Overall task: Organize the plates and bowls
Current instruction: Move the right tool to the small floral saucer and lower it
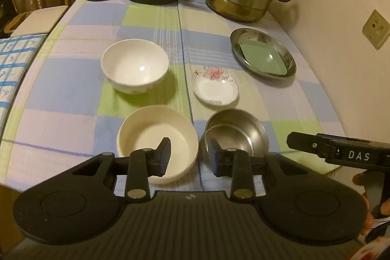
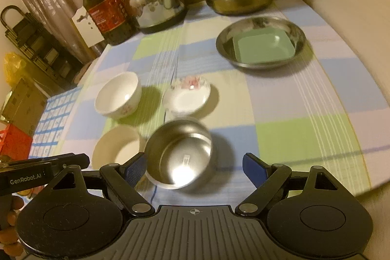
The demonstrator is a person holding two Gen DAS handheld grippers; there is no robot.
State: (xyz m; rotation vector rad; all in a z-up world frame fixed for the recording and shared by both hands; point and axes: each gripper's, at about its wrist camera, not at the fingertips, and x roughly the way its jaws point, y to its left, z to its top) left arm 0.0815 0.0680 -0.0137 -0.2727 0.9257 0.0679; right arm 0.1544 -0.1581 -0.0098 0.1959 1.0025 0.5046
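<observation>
Approach step: steel bowl (image 2: 179, 154) is framed between the spread fingers of the right gripper (image 2: 193, 171), ungrasped. Left gripper (image 1: 190, 155), released, is held idle above cream bowl (image 1: 156, 143). Closure on the rim is called for next.

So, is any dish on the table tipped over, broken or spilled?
Nothing stands out. The white bowl, cream bowl, steel bowl and flowered saucer sit upright and empty; the green square dish lies inside the steel plate.
</observation>
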